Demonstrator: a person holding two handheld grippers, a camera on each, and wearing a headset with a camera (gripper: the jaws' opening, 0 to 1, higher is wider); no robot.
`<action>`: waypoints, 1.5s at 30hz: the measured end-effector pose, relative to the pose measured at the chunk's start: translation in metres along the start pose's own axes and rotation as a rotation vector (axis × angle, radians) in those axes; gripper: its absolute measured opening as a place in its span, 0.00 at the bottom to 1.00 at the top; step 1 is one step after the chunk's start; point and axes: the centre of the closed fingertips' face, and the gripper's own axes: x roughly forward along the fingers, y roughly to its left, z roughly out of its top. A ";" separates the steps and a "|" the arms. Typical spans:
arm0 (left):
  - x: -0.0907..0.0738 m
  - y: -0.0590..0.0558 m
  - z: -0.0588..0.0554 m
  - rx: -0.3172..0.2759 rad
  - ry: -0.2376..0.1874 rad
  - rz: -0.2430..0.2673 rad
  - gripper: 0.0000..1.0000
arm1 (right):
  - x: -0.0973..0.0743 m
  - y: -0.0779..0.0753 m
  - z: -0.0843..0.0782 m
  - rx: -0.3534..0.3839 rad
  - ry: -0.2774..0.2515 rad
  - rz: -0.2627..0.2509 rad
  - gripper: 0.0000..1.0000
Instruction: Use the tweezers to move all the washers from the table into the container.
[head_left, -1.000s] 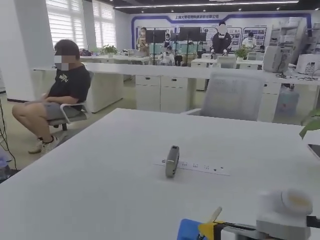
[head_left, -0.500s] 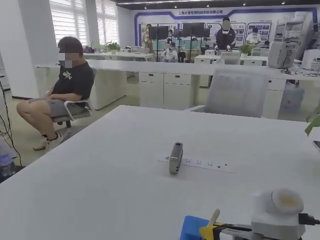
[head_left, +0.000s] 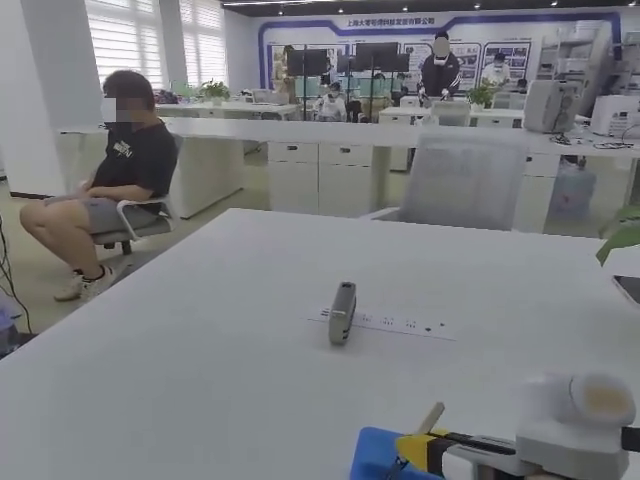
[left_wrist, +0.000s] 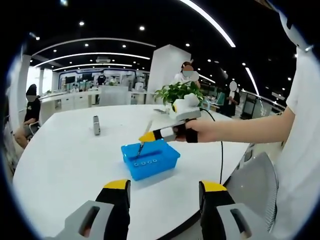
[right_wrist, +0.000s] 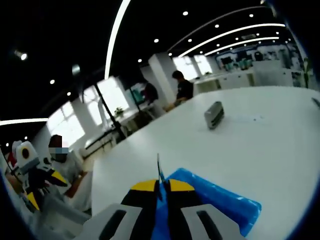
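A blue container (left_wrist: 150, 159) sits on the white table (left_wrist: 65, 155) with several washers (left_wrist: 144, 162) lying in it. My right gripper (left_wrist: 148, 136), held by a hand, is shut on the tweezers (left_wrist: 142, 146), whose tips point down into the container. In the right gripper view the jaws (right_wrist: 161, 186) pinch the tweezers (right_wrist: 159, 174) above the blue container (right_wrist: 220, 202). The head view shows the right gripper (head_left: 415, 452) and container (head_left: 380, 455) at the bottom edge. My left gripper (left_wrist: 165, 186) hangs open and bare, near the table's edge and short of the container.
A grey device (head_left: 342, 312) stands on a white strip (head_left: 400, 324) with small dark dots mid-table. A mesh chair (head_left: 465, 180) is behind the table; a person (head_left: 110, 190) sits at far left. A potted plant (left_wrist: 177, 92) stands beyond the container.
The head camera has swayed a little. The right gripper stays at the bottom right over the blue container. Nothing on the table has moved.
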 end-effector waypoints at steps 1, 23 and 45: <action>0.001 -0.001 0.000 -0.003 -0.002 -0.004 0.53 | -0.004 0.003 0.000 0.003 -0.007 0.002 0.04; 0.021 -0.015 0.016 0.020 0.005 -0.153 0.36 | -0.054 0.060 -0.033 0.003 0.034 0.134 0.03; 0.048 -0.051 0.014 0.198 0.165 -0.415 0.13 | -0.074 0.130 -0.112 -0.390 0.383 0.419 0.03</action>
